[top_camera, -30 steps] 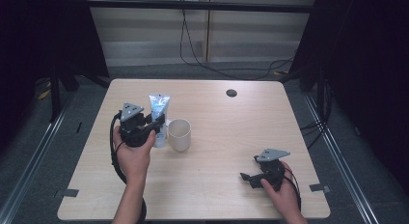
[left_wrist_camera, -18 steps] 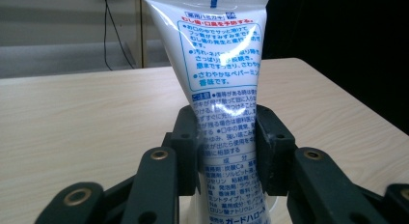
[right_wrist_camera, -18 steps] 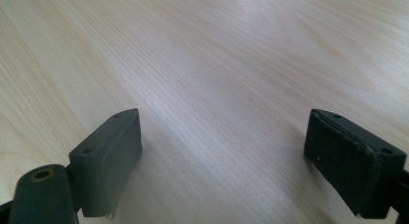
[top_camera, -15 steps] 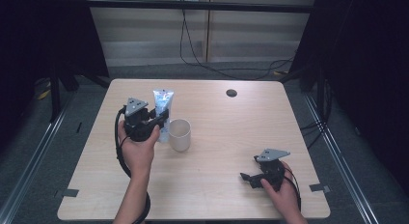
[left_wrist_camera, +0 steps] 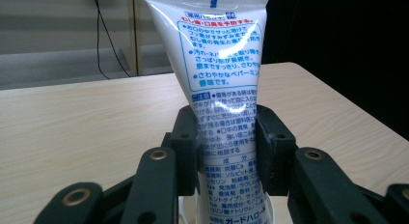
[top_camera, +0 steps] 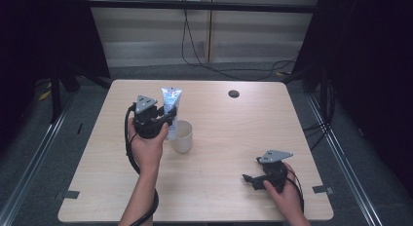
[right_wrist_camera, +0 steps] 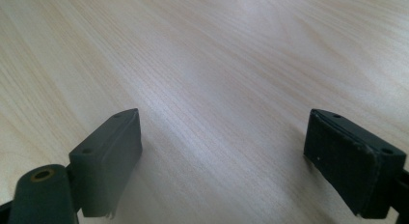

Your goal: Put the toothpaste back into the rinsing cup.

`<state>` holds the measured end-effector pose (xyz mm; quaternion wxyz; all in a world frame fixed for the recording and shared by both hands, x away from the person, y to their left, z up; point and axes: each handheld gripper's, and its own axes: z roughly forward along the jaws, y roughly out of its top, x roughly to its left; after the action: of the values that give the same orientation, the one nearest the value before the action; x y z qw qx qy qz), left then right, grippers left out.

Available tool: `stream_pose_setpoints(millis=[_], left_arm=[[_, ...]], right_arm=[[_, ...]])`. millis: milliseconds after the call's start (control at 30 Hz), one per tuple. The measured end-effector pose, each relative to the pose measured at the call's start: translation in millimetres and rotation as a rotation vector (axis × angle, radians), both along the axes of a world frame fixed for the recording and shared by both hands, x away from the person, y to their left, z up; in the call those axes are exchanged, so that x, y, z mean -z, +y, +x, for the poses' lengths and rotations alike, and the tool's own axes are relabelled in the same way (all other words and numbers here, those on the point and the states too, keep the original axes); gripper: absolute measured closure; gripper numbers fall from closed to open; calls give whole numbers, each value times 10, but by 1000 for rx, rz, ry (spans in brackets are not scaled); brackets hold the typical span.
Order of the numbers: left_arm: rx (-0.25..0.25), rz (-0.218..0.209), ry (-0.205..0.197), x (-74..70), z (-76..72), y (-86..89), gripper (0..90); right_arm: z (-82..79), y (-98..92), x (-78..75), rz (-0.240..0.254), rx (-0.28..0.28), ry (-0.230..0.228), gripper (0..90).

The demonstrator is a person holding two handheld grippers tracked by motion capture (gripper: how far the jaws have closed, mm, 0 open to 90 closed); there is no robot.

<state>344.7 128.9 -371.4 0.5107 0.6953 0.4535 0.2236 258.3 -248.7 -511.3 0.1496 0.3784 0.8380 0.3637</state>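
Note:
A white and blue toothpaste tube point(top_camera: 171, 102) stands upright with its crimped end on top, and my left gripper point(top_camera: 168, 120) is shut on its lower half. In the left gripper view both pads press the tube point(left_wrist_camera: 224, 89) from either side, and the rim of a white cup point(left_wrist_camera: 187, 210) shows just beneath its lower end. That cup point(top_camera: 182, 137) stands on the table directly right of my left hand. Near the front right of the table my right gripper point(top_camera: 251, 179) rests low and open, with bare wood between its jaws point(right_wrist_camera: 224, 156).
The wooden table point(top_camera: 229, 133) has a small black round grommet point(top_camera: 234, 93) near its far edge. Cables hang down the wall and lie on the floor behind the table. Dark curtains flank both sides.
My left hand has carried the tube to the right and a little farther back, bringing its lower end over the cup. The right gripper has stayed in place.

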Motion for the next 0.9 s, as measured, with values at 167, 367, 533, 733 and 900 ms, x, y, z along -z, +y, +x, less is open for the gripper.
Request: stream_pose_setpoints(millis=[167, 367, 533, 733, 900], left_arm=[[19, 3, 6, 17, 45, -48, 657], [23, -4, 8, 46, 92, -108, 657], [23, -5, 13, 67, 121, -157, 656], [14, 1, 5, 81, 153, -207, 654], [14, -1, 1, 113, 177, -236, 652]], right_arm=[[0, 0, 1, 0, 0, -1, 129], [0, 1, 1, 0, 0, -1, 130], [0, 1, 1, 0, 0, -1, 130], [0, 1, 1, 0, 0, -1, 130], [0, 1, 0, 0, 1, -1, 130]])
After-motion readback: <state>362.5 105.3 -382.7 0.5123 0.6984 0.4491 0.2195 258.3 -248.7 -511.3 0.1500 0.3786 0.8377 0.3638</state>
